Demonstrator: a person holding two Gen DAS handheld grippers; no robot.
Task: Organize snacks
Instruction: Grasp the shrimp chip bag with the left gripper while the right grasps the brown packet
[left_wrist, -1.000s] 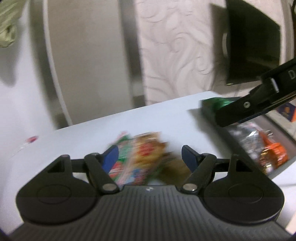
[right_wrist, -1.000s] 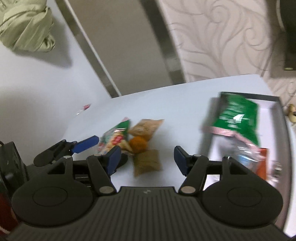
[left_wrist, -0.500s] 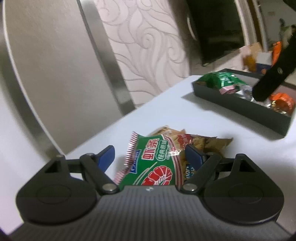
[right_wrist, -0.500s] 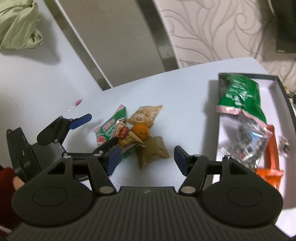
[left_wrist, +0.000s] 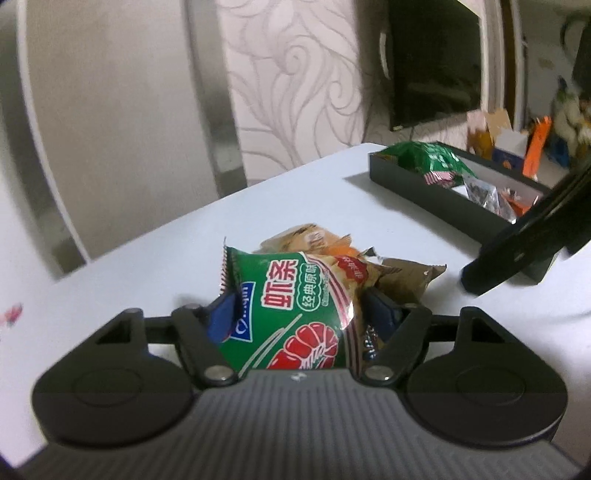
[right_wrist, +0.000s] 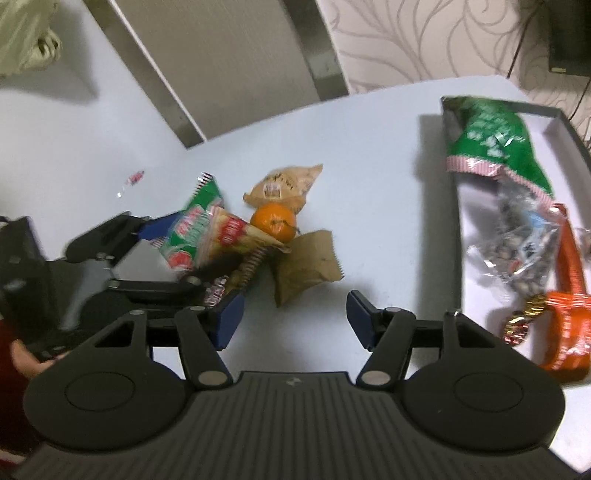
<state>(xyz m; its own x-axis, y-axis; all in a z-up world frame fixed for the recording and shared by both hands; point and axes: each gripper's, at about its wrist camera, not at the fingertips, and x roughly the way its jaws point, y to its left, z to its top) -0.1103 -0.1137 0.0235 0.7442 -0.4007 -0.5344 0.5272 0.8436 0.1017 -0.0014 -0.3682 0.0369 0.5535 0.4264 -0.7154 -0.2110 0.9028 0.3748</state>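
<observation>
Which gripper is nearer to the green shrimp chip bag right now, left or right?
Left. The left gripper has the green shrimp chip bag between its closing jaws. The right gripper hangs open over bare table, beside the snack pile and apart from the bag.

- A home, by the look of it a living or dining room.
- Swirl-patterned wallpaper (left_wrist: 295, 92) covers the wall.
- A dark flat screen (left_wrist: 436, 62) hangs on that wall.
- A white table (left_wrist: 295, 199) carries loose snack packets (left_wrist: 295, 295), an orange (right_wrist: 274, 220) and a black tray (left_wrist: 436, 195) of snacks.
- Boxes and clutter (left_wrist: 517, 144) sit in the far corner.
</observation>
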